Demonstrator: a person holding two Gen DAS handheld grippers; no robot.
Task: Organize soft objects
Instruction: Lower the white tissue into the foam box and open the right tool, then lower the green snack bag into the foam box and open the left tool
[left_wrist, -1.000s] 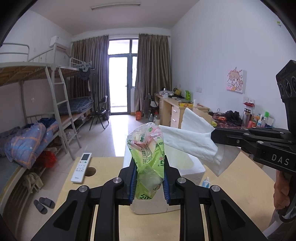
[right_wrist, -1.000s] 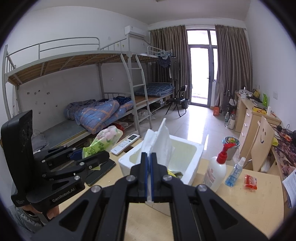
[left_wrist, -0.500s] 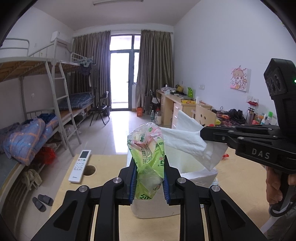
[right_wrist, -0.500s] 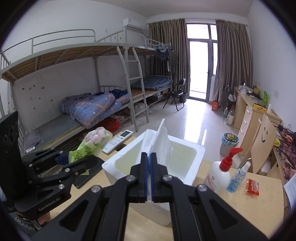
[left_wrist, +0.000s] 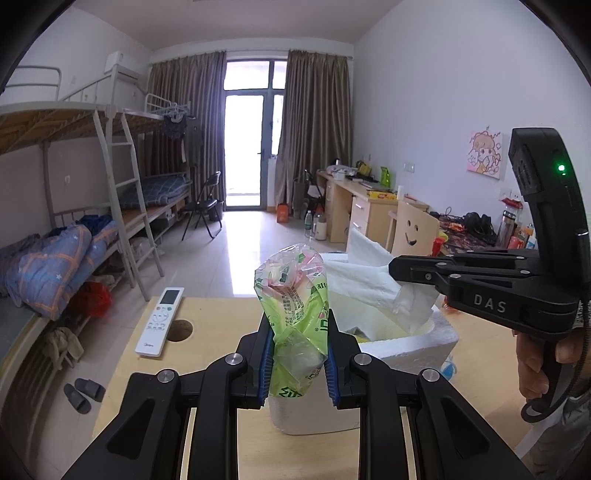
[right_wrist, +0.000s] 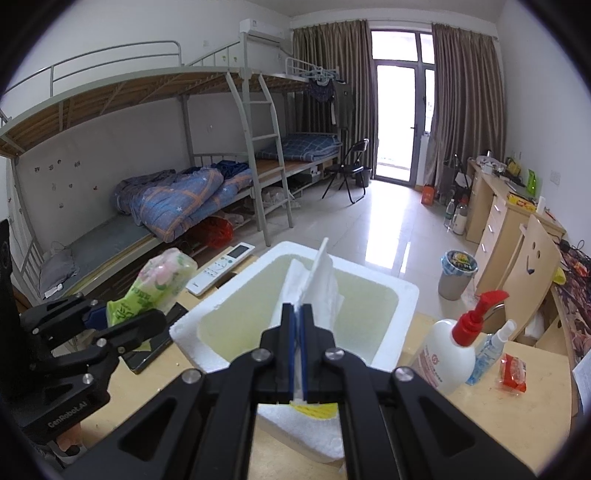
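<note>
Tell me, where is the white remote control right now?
The white remote control lies on the wooden table, left of the foam box in both views, beside a round hole.

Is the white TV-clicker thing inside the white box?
No, the remote lies flat on the wooden table, off to the side of the foam box.

We see white walls (left_wrist: 406, 110) | pale glossy floor (left_wrist: 240, 251) catching daylight | glass door (left_wrist: 245, 147) between brown curtains (left_wrist: 314, 122) | metal bunk beds (right_wrist: 166, 122) with ladder (right_wrist: 269, 147) along one side | folding chair (right_wrist: 347, 170) | wooden desks (left_wrist: 354, 206) opposite | cartoon poster (left_wrist: 484, 155).
</note>
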